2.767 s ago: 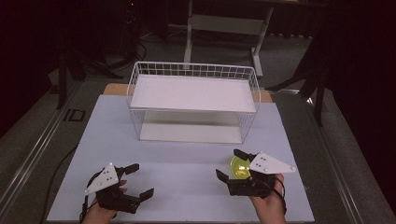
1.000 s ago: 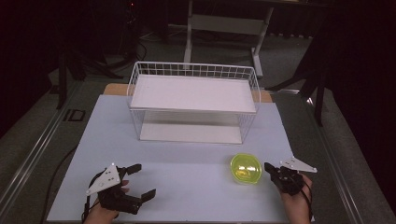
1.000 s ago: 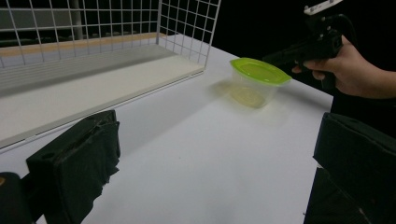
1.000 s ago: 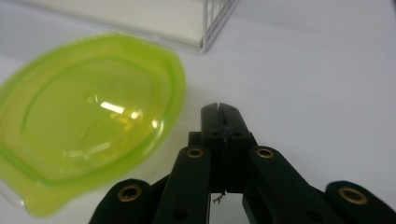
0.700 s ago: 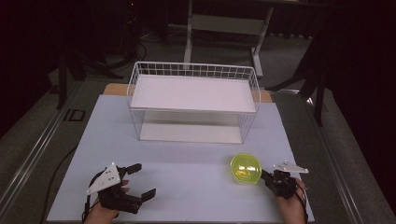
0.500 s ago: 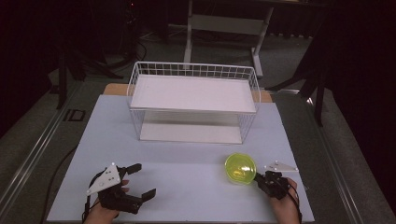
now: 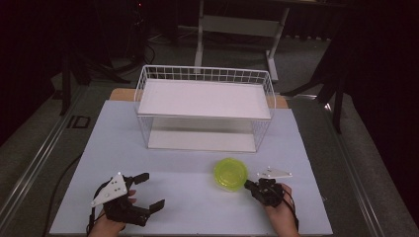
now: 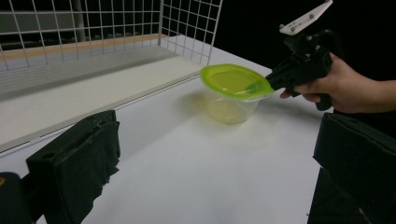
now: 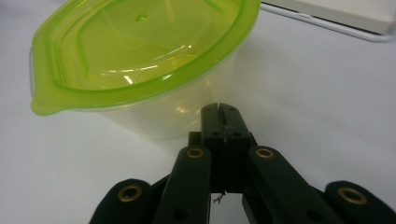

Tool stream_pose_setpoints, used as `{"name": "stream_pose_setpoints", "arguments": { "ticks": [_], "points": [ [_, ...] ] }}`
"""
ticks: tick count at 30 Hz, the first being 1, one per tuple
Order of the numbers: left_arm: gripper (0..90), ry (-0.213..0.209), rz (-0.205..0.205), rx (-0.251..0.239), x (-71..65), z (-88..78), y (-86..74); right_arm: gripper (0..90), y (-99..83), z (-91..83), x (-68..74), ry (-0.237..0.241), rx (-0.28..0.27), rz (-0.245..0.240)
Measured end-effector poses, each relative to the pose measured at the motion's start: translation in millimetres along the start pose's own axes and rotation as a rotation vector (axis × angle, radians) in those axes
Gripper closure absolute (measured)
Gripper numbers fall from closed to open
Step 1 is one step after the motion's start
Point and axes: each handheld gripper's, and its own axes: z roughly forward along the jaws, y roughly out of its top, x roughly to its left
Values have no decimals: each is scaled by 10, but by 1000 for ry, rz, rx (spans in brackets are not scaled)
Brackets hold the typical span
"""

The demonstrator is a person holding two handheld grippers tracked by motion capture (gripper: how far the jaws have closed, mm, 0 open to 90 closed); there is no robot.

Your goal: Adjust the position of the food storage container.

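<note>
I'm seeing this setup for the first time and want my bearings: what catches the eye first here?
The bright green-lidded container stands out on the pale table, just in front of the white wire basket. The right gripper, jaws shut, has its tips at the container's side under the lid's rim. The left gripper rests open at the table's near left.

The worktop [image 7: 188,173] has a plain white surface. A white wire basket [image 7: 205,111] stands directly on it, at the far side, with a flat white shelf inside at half height. A clear container [image 7: 230,173] with a yellow-green lid stands on the worktop just in front of the basket, toward the basket's right end, apart from its wire wall.
</note>
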Motion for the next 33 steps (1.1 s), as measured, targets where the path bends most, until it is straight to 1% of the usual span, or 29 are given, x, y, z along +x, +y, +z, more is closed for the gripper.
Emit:
{"name": "stream_pose_setpoints", "arguments": {
  "ticks": [2,5,7,9,13,16,17,18,19,21,22,23,25,26,27,28,29,31,33],
  "points": [
    [12,-1,3,1,-2,0,0,900,37,66,51,21,5,1],
    [12,1,7,5,-5,-3,3,900,76,137,134,39,4,-21],
    [12,2,10,11,-6,-3,1,900,83,177,189,55,4,-26],
    [12,2,9,15,-8,-1,1,900,94,224,265,65,8,-48],
    [12,2,9,14,-6,4,3,900,147,287,357,98,5,-54],
    [12,-1,10,19,-8,1,1,900,166,333,425,127,20,-97],
    [12,-1,10,20,-7,0,0,900,158,344,449,122,27,-124],
    [12,0,9,19,-6,-2,0,900,153,346,453,117,32,-136],
    [12,0,9,19,-6,-2,0,900,153,346,453,117,32,-136],
    [12,2,6,17,-1,-2,-1,900,156,325,400,98,28,-122],
    [12,4,9,18,-3,-1,0,900,165,317,374,90,22,-109],
    [12,2,8,17,-5,1,0,900,186,308,327,71,8,-94],
    [12,1,12,19,-8,4,1,900,229,308,257,54,-4,-84],
    [12,1,12,19,-8,4,1,900,229,308,257,54,-4,-84],
    [12,-1,11,19,-10,4,1,900,257,312,219,45,-12,-71],
    [12,-1,9,16,-9,4,1,900,303,338,147,37,-27,-47],
    [12,-2,8,15,-8,2,1,900,318,355,120,34,-29,-34],
    [12,-2,8,17,-5,4,0,900,334,399,94,26,-26,-30],
    [12,-2,8,18,-5,4,-1,900,345,436,94,36,-22,-24]
  ]
}}
